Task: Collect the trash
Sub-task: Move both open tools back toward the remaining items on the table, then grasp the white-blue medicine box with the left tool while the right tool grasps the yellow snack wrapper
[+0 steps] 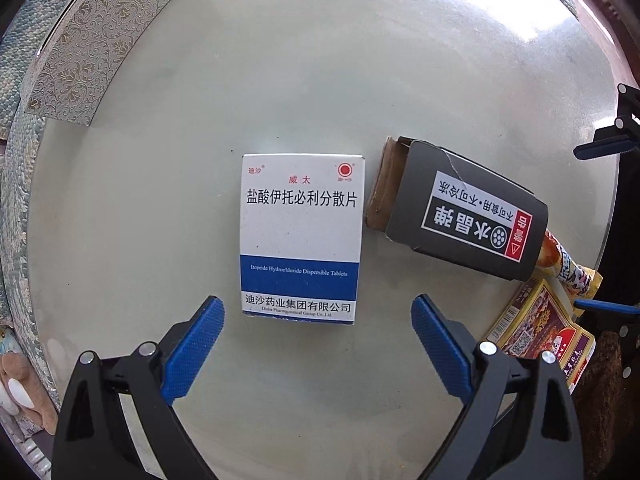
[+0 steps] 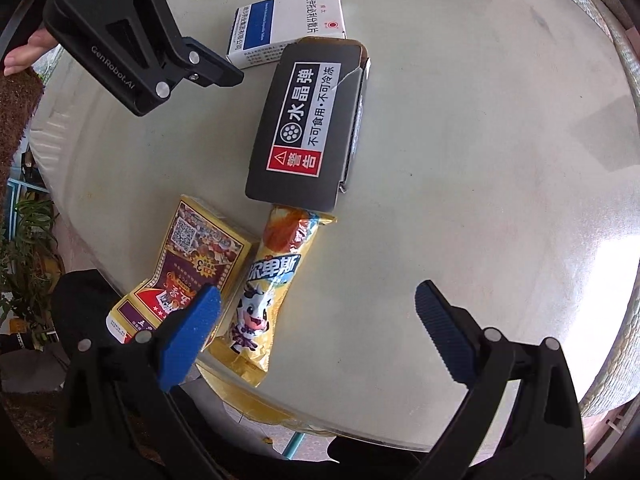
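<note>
A white and blue medicine box (image 1: 301, 236) lies flat on the round glass table (image 1: 320, 80), just ahead of my open, empty left gripper (image 1: 318, 320). To its right lies a dark grey box (image 1: 472, 216) with a red warning label. In the right wrist view the grey box (image 2: 308, 128) lies beyond a yellow snack wrapper (image 2: 268, 292) and a red and yellow packet (image 2: 192, 268). My right gripper (image 2: 318, 312) is open and empty, over the wrapper's near end. The medicine box (image 2: 286, 26) and the left gripper's body (image 2: 128, 40) show at top left.
A patterned box (image 1: 100, 40) stands at the table's far left edge. The table rim (image 2: 616, 320) curves along the right. The packet overhangs the table's near edge; plants (image 2: 24, 260) and floor lie below at left.
</note>
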The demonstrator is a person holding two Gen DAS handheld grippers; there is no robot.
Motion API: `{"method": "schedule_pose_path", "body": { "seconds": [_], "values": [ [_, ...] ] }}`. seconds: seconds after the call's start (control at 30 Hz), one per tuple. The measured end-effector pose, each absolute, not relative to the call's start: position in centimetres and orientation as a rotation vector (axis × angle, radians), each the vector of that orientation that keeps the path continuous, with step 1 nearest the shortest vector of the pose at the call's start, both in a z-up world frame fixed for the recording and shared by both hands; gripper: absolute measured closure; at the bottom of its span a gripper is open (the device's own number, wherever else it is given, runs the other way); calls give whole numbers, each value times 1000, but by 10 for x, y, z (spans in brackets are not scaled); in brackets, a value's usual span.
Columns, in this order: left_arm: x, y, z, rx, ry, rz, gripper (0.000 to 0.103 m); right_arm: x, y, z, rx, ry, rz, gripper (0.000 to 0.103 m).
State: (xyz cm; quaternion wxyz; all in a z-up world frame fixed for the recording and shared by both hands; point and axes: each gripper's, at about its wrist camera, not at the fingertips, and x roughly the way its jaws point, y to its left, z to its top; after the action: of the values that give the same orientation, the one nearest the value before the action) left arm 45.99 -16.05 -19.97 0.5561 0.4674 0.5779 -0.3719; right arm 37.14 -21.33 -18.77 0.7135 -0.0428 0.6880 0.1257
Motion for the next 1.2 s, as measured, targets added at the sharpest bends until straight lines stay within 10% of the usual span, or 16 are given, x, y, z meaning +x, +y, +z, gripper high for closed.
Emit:
{"method": "schedule_pose_path", "body": {
  "seconds": [0.37,0.5,0.87,1.2],
  "values": [
    [489,-178,-223,1120,1384,-913,11,363,-205,-200,-145,1497,281,8],
    [494,-180,-231,1127,1393,-923,11,362,-198,-201,-178,1484,286,34],
    [530,-185,-245,1099,1400,-955,10,347,-180,-203,-262,1453,275,37],
    [540,-185,-236,1067,1366,-1001,34,338,-164,-198,-297,1441,296,86]
  ]
}}
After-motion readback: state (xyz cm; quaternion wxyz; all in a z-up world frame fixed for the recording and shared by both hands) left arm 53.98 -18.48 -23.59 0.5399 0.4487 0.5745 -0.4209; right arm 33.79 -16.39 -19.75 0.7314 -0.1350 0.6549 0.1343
